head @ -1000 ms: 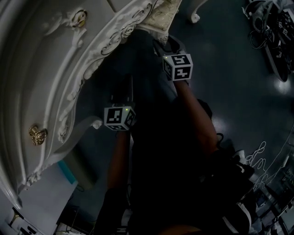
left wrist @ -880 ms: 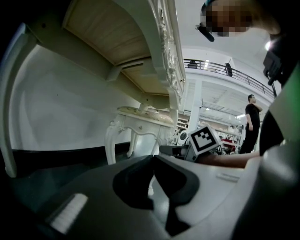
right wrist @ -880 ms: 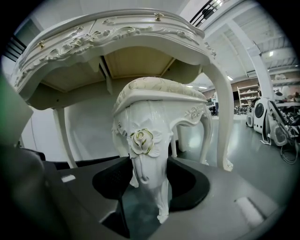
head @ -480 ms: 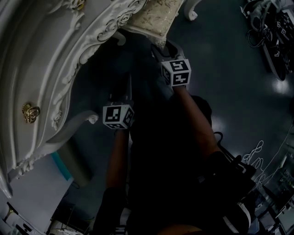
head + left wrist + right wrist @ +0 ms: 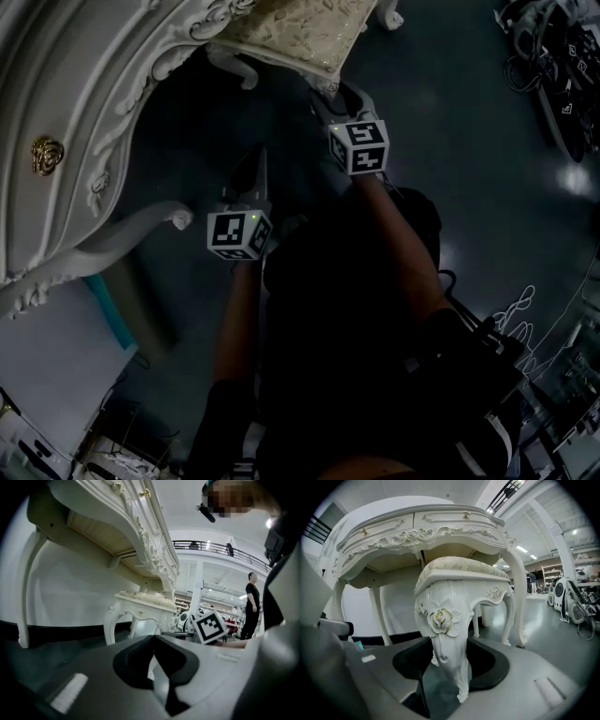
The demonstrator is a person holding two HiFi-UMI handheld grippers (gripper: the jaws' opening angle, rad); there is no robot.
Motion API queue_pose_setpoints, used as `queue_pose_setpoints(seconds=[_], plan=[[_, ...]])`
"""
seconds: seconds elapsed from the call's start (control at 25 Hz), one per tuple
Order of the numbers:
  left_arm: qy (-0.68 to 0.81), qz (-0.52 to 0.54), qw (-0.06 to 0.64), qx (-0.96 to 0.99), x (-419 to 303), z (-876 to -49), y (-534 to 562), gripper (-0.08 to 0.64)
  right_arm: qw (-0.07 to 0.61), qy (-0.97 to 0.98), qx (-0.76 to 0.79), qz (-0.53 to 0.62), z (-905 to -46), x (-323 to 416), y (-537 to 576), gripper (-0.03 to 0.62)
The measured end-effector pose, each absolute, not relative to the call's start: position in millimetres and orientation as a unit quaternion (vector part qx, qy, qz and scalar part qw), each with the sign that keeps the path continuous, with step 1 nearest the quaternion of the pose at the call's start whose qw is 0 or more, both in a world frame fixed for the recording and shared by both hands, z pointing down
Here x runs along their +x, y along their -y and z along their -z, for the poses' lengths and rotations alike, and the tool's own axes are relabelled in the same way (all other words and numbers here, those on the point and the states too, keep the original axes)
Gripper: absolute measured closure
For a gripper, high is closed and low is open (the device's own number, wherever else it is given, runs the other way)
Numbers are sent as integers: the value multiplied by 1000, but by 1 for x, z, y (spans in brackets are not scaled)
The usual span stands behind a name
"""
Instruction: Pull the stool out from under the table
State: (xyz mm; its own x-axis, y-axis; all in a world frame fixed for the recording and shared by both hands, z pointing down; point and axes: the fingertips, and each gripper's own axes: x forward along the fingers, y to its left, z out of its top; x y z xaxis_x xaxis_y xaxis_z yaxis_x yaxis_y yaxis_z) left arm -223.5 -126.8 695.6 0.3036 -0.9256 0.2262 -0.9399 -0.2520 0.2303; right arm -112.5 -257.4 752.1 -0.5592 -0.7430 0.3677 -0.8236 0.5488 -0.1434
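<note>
**Right gripper clamps stool leg; left gripper closed and empty**

The ornate white dressing table (image 5: 66, 112) fills the upper left of the head view. The cushioned stool (image 5: 291, 37) stands at the table's front edge, its seat partly out from under it. Only the right gripper view shows the right gripper (image 5: 450, 663) clamped on the stool leg (image 5: 445, 641), just below a carved rose. The left gripper (image 5: 153, 660) hangs apart from the stool, its jaws pressed together on nothing. Its view alone shows a standing person (image 5: 251, 602) far off.
</note>
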Motion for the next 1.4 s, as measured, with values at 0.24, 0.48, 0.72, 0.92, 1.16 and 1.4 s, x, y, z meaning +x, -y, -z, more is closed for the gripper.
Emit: queue_pose_setpoints(seconds=[0.24, 0.48, 0.72, 0.92, 1.16, 1.4], plan=[[594, -31, 156, 788, -208, -694, 102, 549, 138, 874, 440, -151, -754, -102, 231, 362], [605, -32, 148, 781, -200, -686, 83, 549, 139, 880, 430, -145, -754, -88, 209, 362], [616, -32, 144, 774, -190, -683, 64, 549, 135, 884, 424, -144, -754, -72, 190, 362], [618, -46, 138, 773, -181, -681, 50, 549, 145, 886, 413, -150, -755, -57, 172, 362], [625, -53, 120, 769, -177, -672, 36, 549, 143, 890, 406, -151, -756, -42, 158, 362], [627, -61, 107, 769, -168, -661, 24, 549, 134, 894, 401, -147, -756, -34, 147, 362]])
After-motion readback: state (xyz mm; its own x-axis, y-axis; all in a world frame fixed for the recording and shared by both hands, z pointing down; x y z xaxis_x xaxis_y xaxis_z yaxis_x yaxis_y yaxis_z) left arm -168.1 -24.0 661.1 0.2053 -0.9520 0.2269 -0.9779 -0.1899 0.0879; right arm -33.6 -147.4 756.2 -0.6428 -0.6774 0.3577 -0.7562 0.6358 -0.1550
